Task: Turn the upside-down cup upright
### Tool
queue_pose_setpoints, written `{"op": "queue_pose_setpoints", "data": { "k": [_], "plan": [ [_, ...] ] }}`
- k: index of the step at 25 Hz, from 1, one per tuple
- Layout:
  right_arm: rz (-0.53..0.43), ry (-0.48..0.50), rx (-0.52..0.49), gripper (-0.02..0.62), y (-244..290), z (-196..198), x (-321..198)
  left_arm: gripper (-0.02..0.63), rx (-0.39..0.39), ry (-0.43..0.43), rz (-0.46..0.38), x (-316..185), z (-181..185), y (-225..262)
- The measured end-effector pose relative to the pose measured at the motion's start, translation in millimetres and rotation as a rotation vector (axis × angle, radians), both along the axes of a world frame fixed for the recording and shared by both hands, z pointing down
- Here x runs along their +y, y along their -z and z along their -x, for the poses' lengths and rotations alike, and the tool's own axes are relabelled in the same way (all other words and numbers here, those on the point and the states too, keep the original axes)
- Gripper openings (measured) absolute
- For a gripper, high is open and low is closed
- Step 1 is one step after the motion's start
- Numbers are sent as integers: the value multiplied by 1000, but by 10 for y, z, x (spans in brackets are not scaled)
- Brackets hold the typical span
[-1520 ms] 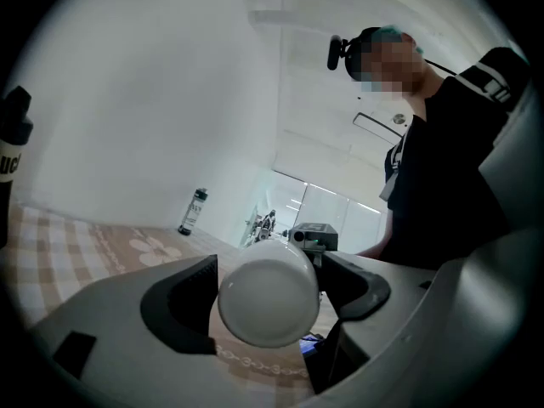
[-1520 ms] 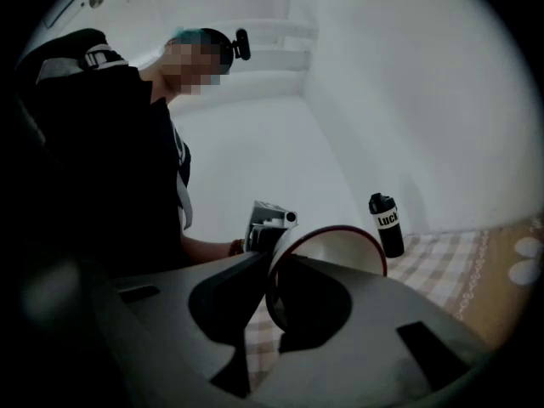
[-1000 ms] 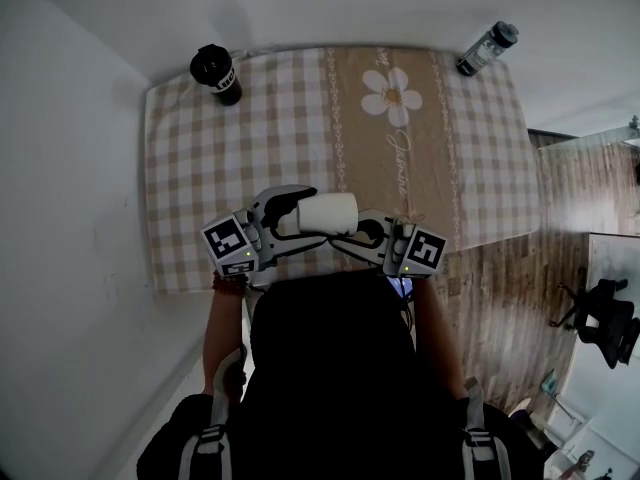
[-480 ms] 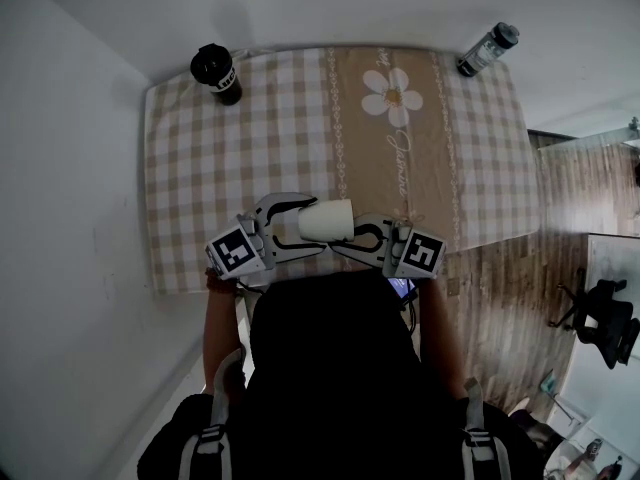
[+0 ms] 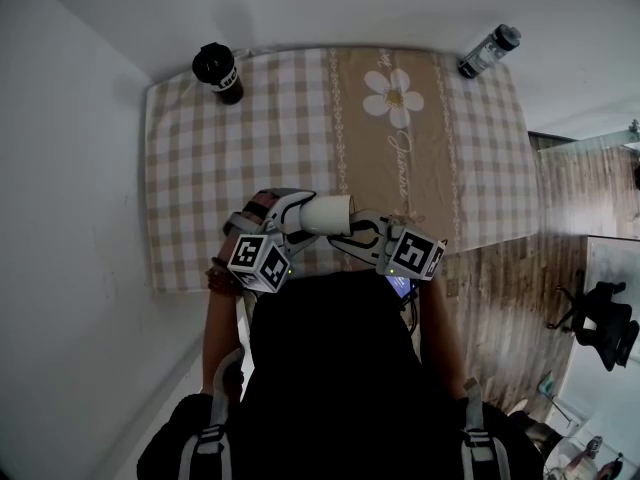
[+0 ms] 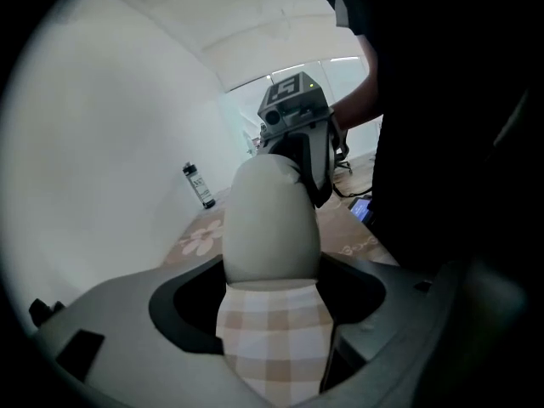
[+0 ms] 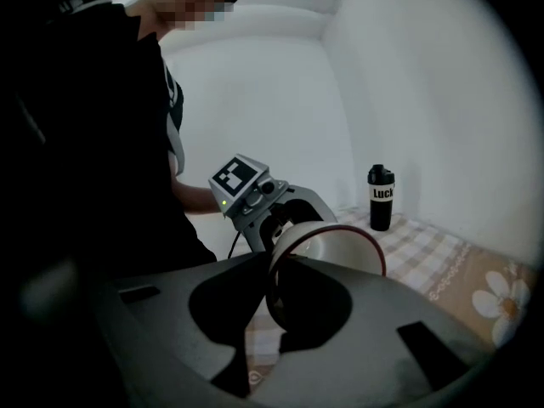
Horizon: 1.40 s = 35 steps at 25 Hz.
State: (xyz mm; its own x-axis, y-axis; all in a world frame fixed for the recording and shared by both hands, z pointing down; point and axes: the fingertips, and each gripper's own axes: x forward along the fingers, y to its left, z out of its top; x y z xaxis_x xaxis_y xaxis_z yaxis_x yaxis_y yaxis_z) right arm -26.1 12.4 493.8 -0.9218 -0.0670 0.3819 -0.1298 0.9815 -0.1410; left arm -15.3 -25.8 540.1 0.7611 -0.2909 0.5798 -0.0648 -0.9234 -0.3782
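Observation:
A white cup [image 5: 325, 213] with a red rim hangs on its side just above the near edge of the table, mouth toward the right. My right gripper [image 5: 347, 231] is shut on the cup's rim; in the right gripper view the cup wall [image 7: 340, 245] sits pinched between the jaws [image 7: 276, 304]. My left gripper [image 5: 293, 216] stands open around the cup's closed end. In the left gripper view that end [image 6: 270, 219] lies between the wide jaws [image 6: 272, 308], with dark gaps on both sides.
The table wears a beige checked cloth [image 5: 200, 168] with a daisy print. A black bottle [image 5: 216, 72] stands at its far left corner and a clear bottle [image 5: 488, 48] at its far right. White wall lies left, wooden floor and a chair [image 5: 600, 313] right.
My left gripper has rolled over and dropped toward the table's near edge, its marker cube now nearer my body. The cup and right gripper have sunk slightly.

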Motion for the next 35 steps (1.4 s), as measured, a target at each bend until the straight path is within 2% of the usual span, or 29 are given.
{"op": "queue_pose_setpoints", "data": {
  "k": [7, 12, 16, 23, 29, 35],
  "plan": [
    [11, -1, 99, 32, -154, 39, -18, 365, -94, 1, -10, -13, -65, -140],
    [-28, -12, 161, 32, -193, 55, -52, 360, -111, 35, -33, -72, -76, -163],
    [-110, -20, 198, 46, -128, 47, -102, 357, 17, 82, 26, -78, -76, -112],
    [-177, -53, 171, 83, -22, -8, -217, 356, 229, 118, 177, -103, -107, -68],
    [-254, -93, 56, 115, 205, -49, -276, 354, 444, 124, 287, -113, -107, 168],
    [-257, -164, -107, 112, 439, -113, -322, 354, 514, 123, 297, -136, -100, 268]
  ]
}}
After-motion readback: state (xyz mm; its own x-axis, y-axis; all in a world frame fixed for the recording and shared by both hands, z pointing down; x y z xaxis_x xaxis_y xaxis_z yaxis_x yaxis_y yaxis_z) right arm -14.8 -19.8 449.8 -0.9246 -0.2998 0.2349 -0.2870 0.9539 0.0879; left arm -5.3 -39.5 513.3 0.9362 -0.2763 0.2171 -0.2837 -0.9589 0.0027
